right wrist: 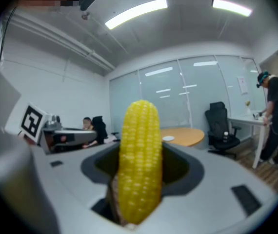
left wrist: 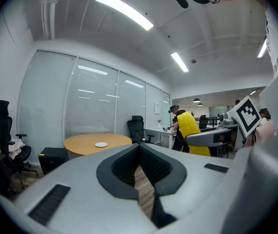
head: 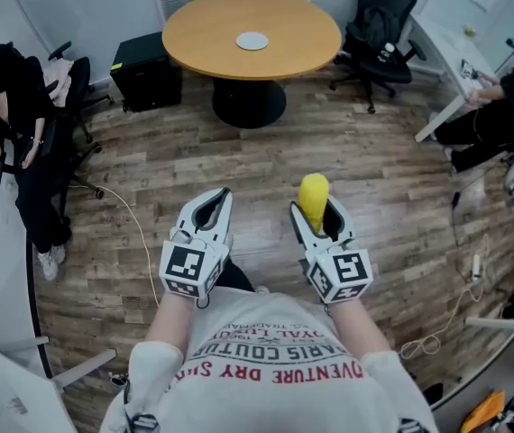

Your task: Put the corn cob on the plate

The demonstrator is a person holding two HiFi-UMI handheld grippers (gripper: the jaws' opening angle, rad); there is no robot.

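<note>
My right fingers (head: 340, 228) gripping corn cob (head: 313, 195) upright, spread wide. My left fingers (head: 224, 215) closed, empty. Well ahead, plate (head: 252, 41) sitting on round desk (head: 302, 25). Best: carrying steady, lowering cob onto plate centre before releasing.

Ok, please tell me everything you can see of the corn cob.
The corn cob is bright yellow, with neat rows of kernels and a rounded tip. It stands between the jaws of the right claw, which grip its sides; its tip reaches beyond them. It is held in the air over the wooden floor, far from the plate on the round table.
</note>
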